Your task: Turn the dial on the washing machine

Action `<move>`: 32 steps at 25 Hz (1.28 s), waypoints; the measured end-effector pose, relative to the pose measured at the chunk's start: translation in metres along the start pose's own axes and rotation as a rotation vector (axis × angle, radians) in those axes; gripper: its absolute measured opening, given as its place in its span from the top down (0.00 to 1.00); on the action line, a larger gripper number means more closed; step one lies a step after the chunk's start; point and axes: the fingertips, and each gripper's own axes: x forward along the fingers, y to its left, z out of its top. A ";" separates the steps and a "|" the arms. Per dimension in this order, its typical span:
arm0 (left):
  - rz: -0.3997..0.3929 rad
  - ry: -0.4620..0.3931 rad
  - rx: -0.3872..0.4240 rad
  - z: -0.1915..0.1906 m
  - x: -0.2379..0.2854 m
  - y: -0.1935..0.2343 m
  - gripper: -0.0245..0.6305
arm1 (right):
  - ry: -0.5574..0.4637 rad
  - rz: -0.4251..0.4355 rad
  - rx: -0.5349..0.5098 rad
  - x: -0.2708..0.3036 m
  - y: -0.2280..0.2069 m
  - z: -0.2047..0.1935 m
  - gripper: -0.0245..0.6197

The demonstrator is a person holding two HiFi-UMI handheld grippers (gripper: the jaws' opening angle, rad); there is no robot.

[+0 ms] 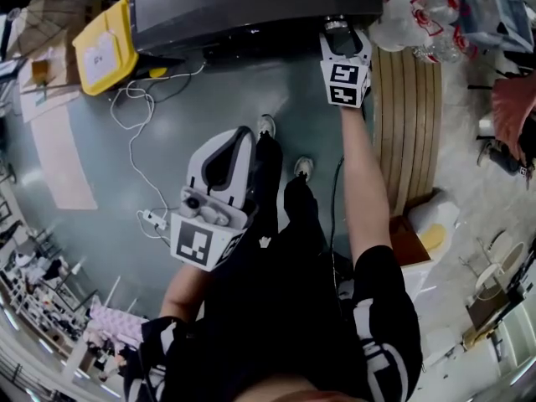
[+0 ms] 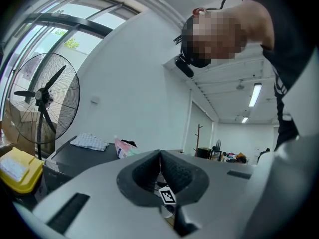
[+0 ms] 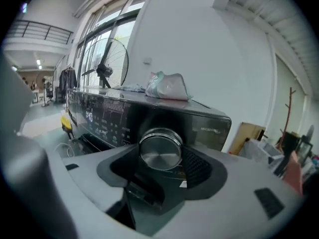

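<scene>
Dial (image 3: 160, 153) on the washing machine (image 3: 102, 114) sits gripped between the right tongs (image 3: 160, 139); left tongs (image 2: 160, 154) are closed together, empty.

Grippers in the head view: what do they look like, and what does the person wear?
Left gripper and right gripper: pale grey shells, dark ribbed tongs, each with a black-and-white marker cube. Black short sleeves with white stripes.

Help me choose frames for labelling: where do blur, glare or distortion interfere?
Head view: fisheye curves the floor toward the corners. Left gripper view: windows blown out, dark vignette at corners. Right gripper view: dial fairly sharp, near jaws soft, windows bright.
</scene>
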 end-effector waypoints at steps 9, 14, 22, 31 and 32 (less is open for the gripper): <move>0.006 0.002 -0.013 -0.003 -0.005 0.003 0.93 | -0.030 0.213 0.874 0.002 -0.016 -0.009 0.52; -0.003 0.003 -0.024 -0.005 -0.005 0.001 0.93 | -0.079 0.238 1.016 0.000 -0.019 -0.008 0.52; -0.010 0.012 -0.022 -0.008 -0.006 0.001 0.93 | -0.034 -0.068 0.008 -0.011 -0.010 0.014 0.44; -0.011 0.010 -0.029 -0.006 -0.007 0.000 0.93 | -0.011 0.037 0.257 0.000 -0.009 0.005 0.52; -0.013 0.010 -0.028 -0.006 -0.008 0.000 0.93 | -0.020 0.084 0.441 0.001 -0.015 0.003 0.52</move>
